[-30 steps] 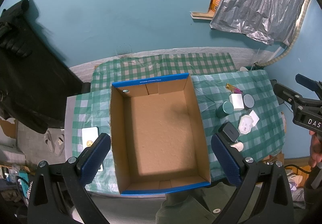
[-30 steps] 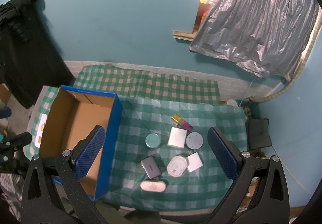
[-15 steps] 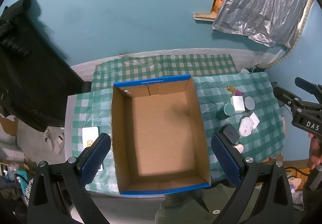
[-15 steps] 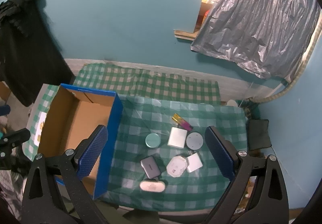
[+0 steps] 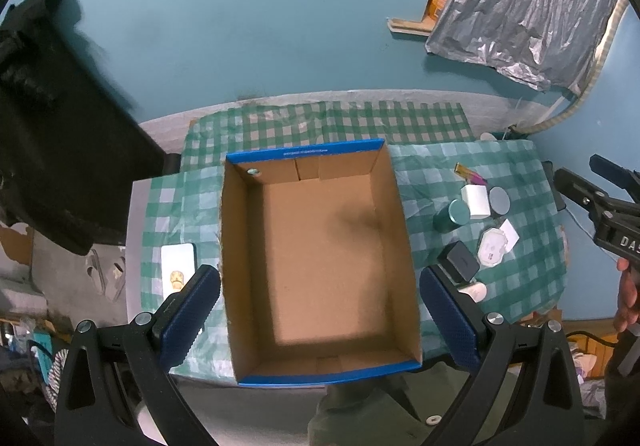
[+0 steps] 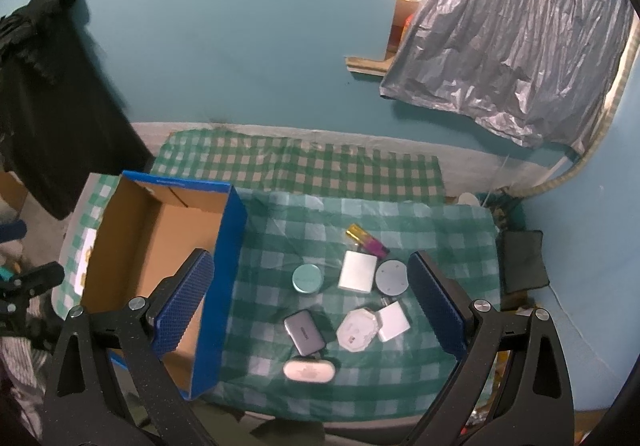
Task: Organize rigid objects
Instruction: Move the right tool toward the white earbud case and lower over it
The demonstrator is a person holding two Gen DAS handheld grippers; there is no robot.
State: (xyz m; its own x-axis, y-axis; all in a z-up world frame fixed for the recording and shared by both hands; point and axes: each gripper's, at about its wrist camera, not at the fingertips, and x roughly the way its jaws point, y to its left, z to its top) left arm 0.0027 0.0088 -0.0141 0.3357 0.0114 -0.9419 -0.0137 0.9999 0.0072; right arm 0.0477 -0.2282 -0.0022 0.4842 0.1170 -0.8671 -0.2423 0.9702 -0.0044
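Note:
An empty blue-edged cardboard box [image 5: 394, 213] [image 6: 224, 262] sits on the green checked table. To its right lie several small rigid items: a teal round tin [image 6: 307, 278] [image 5: 454, 214], a white square box [image 6: 357, 272], a grey disc [image 6: 393, 276], a yellow and purple lighter [image 6: 366, 240], a dark grey case [image 6: 304, 332], a white octagonal piece [image 6: 357, 329], a small white block [image 6: 393, 322] and a white oval case [image 6: 308, 369]. My left gripper [image 5: 320, 316] is open high above the box. My right gripper [image 6: 310, 306] is open high above the items.
A phone [image 5: 178, 269] lies on the table left of the box. Black clothing [image 5: 52, 133] hangs at the left. A silver sheet [image 6: 508, 57] hangs on the blue wall at the back right. The table's front edge [image 6: 320, 420] is near me.
Both grippers have drifted slightly; the right gripper's view has shifted a little toward the items. Nothing on the table has moved.

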